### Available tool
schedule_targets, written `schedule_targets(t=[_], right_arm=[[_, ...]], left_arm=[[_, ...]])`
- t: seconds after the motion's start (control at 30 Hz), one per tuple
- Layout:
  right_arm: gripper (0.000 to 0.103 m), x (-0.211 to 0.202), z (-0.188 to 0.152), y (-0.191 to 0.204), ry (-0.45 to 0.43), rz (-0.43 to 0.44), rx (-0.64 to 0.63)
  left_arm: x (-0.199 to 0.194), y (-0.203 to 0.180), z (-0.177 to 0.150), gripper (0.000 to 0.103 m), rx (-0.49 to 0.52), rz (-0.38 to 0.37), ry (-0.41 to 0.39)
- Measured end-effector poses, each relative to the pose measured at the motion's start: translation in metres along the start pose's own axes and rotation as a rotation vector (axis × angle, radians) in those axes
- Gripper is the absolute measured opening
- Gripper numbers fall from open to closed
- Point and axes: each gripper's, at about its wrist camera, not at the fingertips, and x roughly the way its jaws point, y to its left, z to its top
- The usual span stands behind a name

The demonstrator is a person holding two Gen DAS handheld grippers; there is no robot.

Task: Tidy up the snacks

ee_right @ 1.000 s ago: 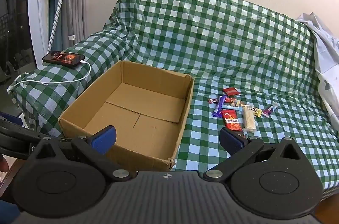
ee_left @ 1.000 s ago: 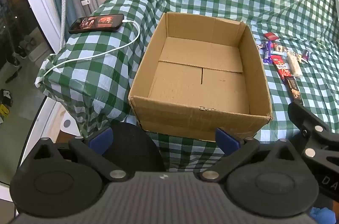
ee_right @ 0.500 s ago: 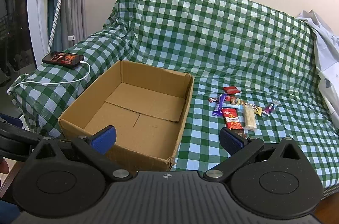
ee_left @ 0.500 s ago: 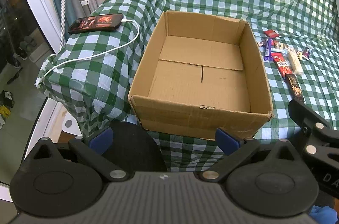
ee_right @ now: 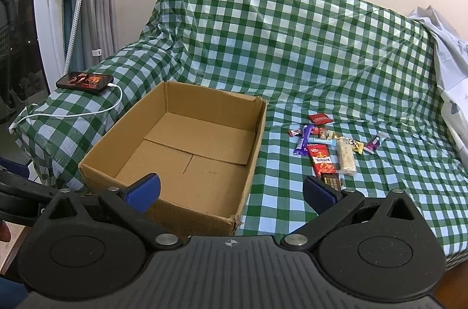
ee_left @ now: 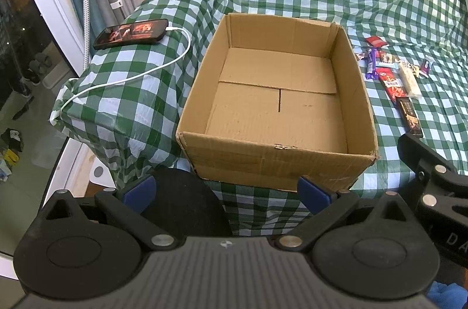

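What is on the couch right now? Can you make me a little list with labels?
box: open cardboard box, nothing inside
snacks: small pile of wrapped bars on the checked cover, to the right of the box, none packed yet
biggest red one: red packet, lying flat beside a pale bar
phone: phone on the armrest, screen lit, white cable plugged in
left tongs: open, holding nothing
right tongs: open, holding nothing
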Motion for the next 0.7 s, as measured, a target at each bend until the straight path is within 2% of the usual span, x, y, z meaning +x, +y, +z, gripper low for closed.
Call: schedule_targets(t=[0.03,0.13,0.47,0.7], right_arm=[[0.103,0.007,0.010,-0.002,0.047,-0.005,-0.003],[0.103,0.014,0.016,-0.011,0.084,-0.005,0.011],[0.103,0.026,0.011,-0.035,0.112,-0.031,0.057],[0.103,0.033,0.007,-0.067,0.100,-0.068,0.137]], left_arm=[[0.000,-0.001,0.000,0.103,0.002,0.001,0.002],[0.000,-0.005,0.002,0.103,0.011,0.006,0.007],[0.005,-0.030,0.011,0.103,0.062,0.031,0.030],[0.005,-0.057,0.026,0.103,0.097,0.003,0.029]])
